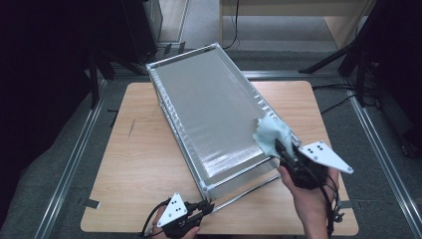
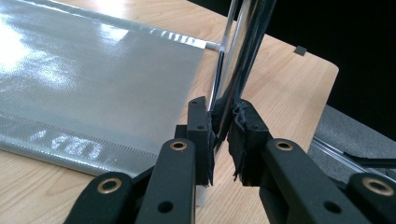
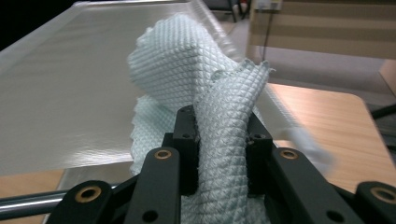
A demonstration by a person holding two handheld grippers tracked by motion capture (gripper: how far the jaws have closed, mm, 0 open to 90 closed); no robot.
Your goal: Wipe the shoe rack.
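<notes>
Wiping the silver panel w/ cloth, frame held steady.

Left tongs [image 2: 222, 140] are clamped on the metal rod [image 1: 246, 191] at the near edge of the frame. Right tongs [image 3: 219, 154] are clamped on the cloth [image 1: 272, 133], which sits at the right near part of the panel [image 1: 209, 109] on the worktop [image 1: 144, 164]. Wiping seems in progress; next move probably needs a sweep to the far left w/ light pressure. Cloth is pale green, quilted, bunched; panel is shiny grey.
</notes>
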